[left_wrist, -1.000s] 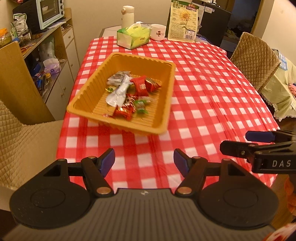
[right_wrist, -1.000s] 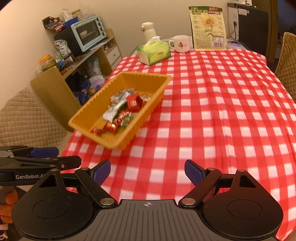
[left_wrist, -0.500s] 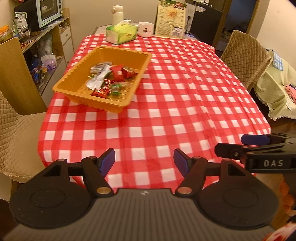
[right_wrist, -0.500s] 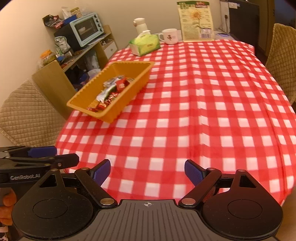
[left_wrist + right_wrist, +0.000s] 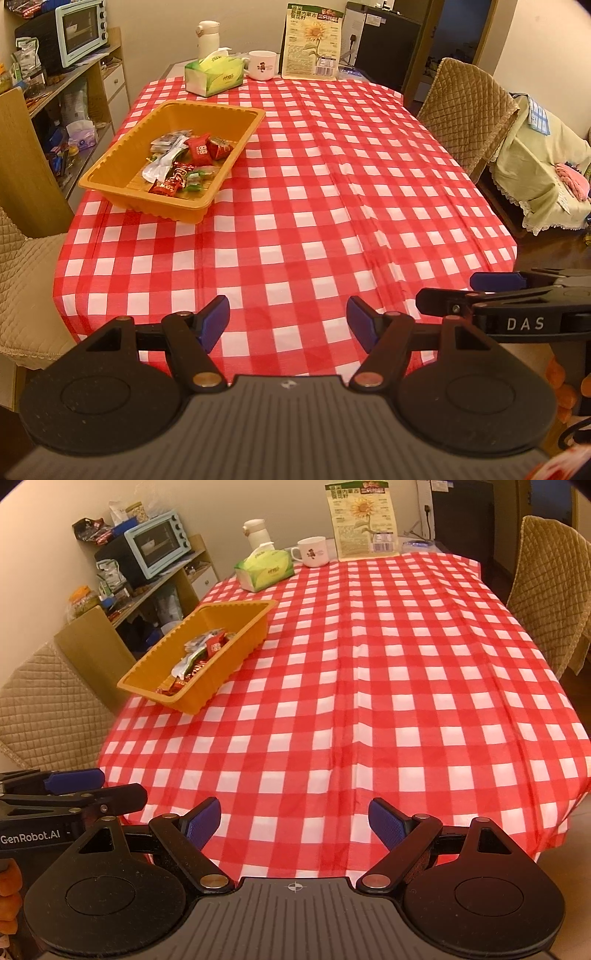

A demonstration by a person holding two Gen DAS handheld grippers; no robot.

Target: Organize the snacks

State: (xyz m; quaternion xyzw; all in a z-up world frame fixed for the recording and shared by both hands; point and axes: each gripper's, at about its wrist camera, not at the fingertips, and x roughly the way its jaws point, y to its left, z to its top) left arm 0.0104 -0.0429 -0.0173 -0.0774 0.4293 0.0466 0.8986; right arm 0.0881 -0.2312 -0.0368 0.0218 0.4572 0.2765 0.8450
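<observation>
One tray, one mug, two chairs

Tray near wall hides some snacks; wrapper print too small to read.

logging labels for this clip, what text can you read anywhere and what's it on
"DAS": side of the black right gripper.
"GenRobot.AI": side of the black left gripper.
Tall sunflower-print snack bag: print too small to read.
Red snack packets in the orange plastic tray: blurred.
Green tissue box: unreadable.
</observation>
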